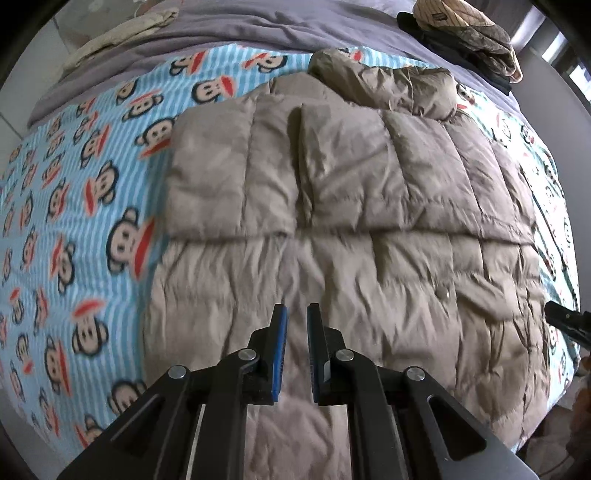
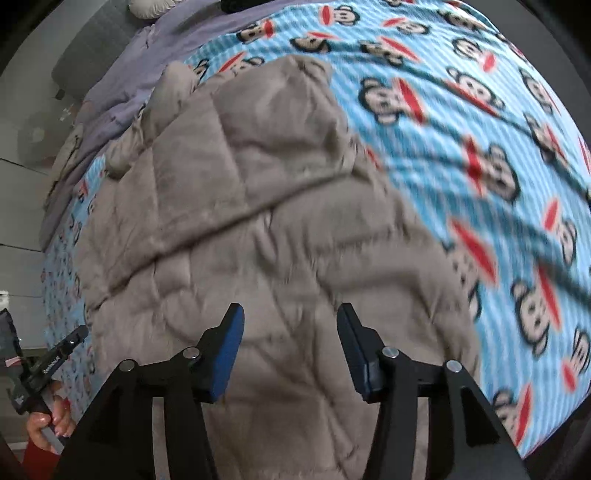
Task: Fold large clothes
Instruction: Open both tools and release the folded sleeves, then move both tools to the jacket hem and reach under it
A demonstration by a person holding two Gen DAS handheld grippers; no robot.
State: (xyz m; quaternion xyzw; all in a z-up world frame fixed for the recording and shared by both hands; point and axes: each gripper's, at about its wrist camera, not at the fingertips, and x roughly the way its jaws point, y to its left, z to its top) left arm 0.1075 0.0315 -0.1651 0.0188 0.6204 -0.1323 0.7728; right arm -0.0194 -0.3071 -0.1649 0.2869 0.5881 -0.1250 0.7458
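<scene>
1. Taupe and puffy – that's the coat, a big quilted down one lying flat across the bed, with its sleeves already folded in over the chest and the hood bunched at the far end.
2. Left gripper hangs over the near hem with its blue pads almost pressed together and nothing between them. Right gripper hovers over the coat's other side, spread about halfway, also empty.
3. My read: the sleeve step is done and we're between grabs. Next up is probably folding the body in half – hem up toward the hood.
4. That would call for both grippers to open, drop to the near hem corners, pinch through the thick padding and carry the edge over together. Puffy fill is springy, so it'll likely want to bounce back open.
5. Surface: a blue striped blanket covered in cartoon monkey faces, laid over a lilac sheet.
6. Room stuff: a stack of folded clothes sits at the far right corner of the bed, something cream-coloured at the far left, and grey floor past the edge. The right view is pretty blurred.
</scene>
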